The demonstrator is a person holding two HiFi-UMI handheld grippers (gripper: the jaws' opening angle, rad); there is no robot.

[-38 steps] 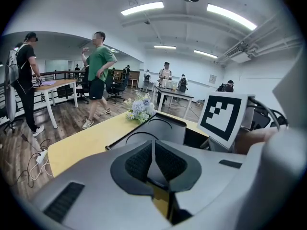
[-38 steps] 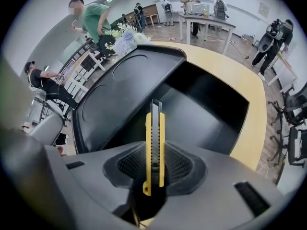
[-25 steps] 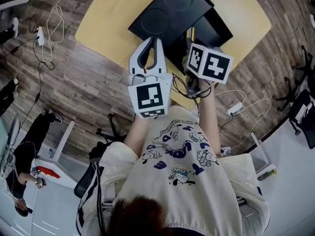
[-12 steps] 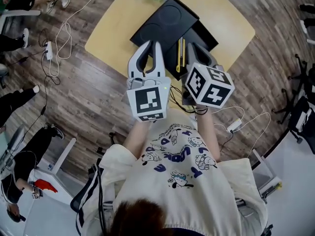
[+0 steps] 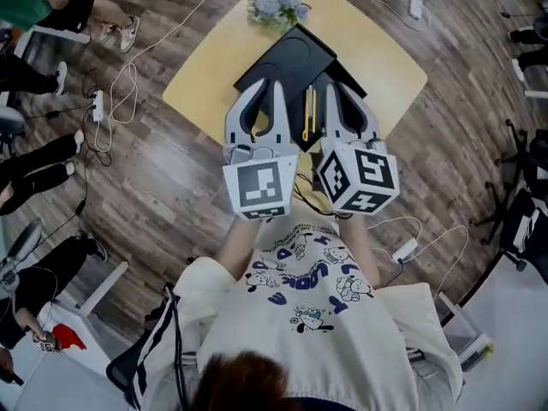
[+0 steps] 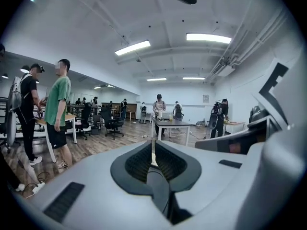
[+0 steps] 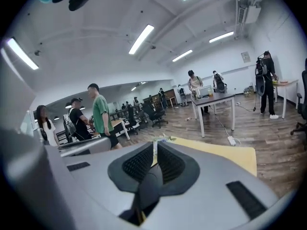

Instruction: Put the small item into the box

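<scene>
The left gripper (image 5: 267,88) and the right gripper (image 5: 341,92) are pale grey plastic, with curved fingers (image 5: 240,114) lined by black ribbed pads (image 6: 136,163). Each carries a white cube (image 5: 261,187) with black square markers. The person wears a cream T-shirt (image 5: 308,315) printed with blue cartoon figures.

You hold your left claw (image 5: 267,88) and right claw (image 5: 338,91) side by side before your chest, each with jaws pressed together.
</scene>
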